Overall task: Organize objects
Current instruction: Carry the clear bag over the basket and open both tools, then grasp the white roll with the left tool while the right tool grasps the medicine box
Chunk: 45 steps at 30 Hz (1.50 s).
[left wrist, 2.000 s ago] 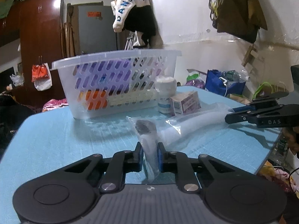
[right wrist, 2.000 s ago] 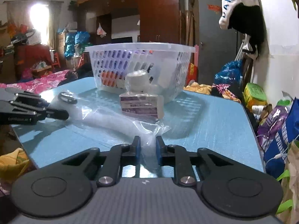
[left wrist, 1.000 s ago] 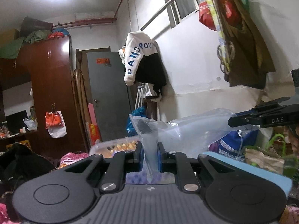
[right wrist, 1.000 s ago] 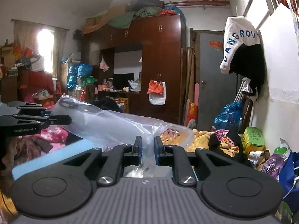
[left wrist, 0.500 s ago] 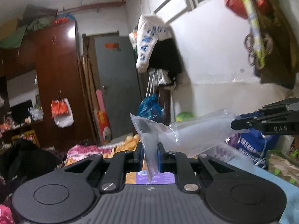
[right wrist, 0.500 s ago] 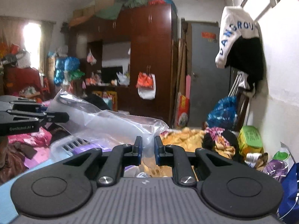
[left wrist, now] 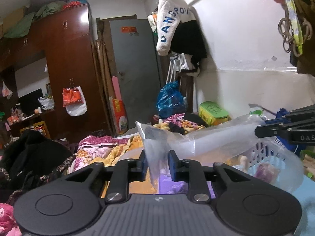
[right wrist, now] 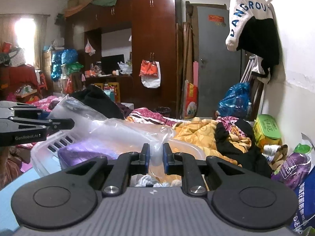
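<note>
Cluttered bedroom behind, with a dark wardrobe (right wrist: 153,45) and grey door (left wrist: 135,68). My left gripper (left wrist: 157,163) had its jaws nearly closed, pinching one end of a clear plastic bag (left wrist: 206,139); my right gripper (right wrist: 156,157) pinched the other end likewise, jaws almost together. Between them the bag hung stretched, a dark item (left wrist: 150,132) inside near the left end. Below it sat the white slotted basket (left wrist: 275,155), holding purple packaging (right wrist: 84,151). Outward, a pale-blue table (left wrist: 305,196) edge showed beside the basket.
</note>
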### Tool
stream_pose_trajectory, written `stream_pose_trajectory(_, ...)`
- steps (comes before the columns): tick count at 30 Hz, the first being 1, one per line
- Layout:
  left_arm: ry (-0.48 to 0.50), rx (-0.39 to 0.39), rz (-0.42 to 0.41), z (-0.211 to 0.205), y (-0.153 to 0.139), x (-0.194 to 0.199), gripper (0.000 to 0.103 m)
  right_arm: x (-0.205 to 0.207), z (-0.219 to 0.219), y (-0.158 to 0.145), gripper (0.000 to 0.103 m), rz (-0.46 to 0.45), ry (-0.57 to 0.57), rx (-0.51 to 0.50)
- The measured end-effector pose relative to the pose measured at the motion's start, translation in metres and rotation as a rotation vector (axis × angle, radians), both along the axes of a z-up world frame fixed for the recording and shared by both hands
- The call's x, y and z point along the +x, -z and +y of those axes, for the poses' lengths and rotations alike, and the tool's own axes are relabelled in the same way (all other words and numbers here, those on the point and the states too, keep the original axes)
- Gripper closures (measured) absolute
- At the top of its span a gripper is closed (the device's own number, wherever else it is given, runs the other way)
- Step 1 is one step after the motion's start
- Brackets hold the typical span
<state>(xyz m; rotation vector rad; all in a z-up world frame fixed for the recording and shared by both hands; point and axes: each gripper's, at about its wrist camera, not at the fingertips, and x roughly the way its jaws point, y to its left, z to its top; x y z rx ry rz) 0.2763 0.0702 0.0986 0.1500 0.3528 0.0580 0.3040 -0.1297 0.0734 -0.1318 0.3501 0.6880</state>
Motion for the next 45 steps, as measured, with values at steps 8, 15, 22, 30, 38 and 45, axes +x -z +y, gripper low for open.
stream_pose_trajectory(8,-0.050,0.026,-0.103,-0.003,-0.013,-0.041,0.033,-0.031,-0.026,-0.007,0.005,-0.082,0.050,0.035)
stream_pose_trajectory(15,0.059,-0.017,-0.141,-0.050,0.033,-0.138,0.022,-0.113,-0.085,0.048,0.000,-0.023,-0.049,0.108)
stream_pose_trajectory(22,0.121,-0.139,-0.019,-0.078,0.078,-0.115,0.022,-0.126,-0.062,0.094,0.000,0.045,-0.048,-0.030)
stream_pose_trajectory(30,0.145,-0.183,0.050,-0.103,0.087,-0.082,0.022,-0.120,-0.048,0.107,0.009,0.114,-0.041,-0.070)
stream_pose_trajectory(38,0.121,-0.189,0.113,-0.120,0.096,-0.054,0.036,-0.118,-0.048,0.113,0.036,0.162,-0.002,-0.094)
stream_pose_trajectory(45,0.139,-0.180,0.084,-0.123,0.095,-0.065,0.057,-0.125,-0.053,0.112,0.038,0.124,-0.010,-0.059)
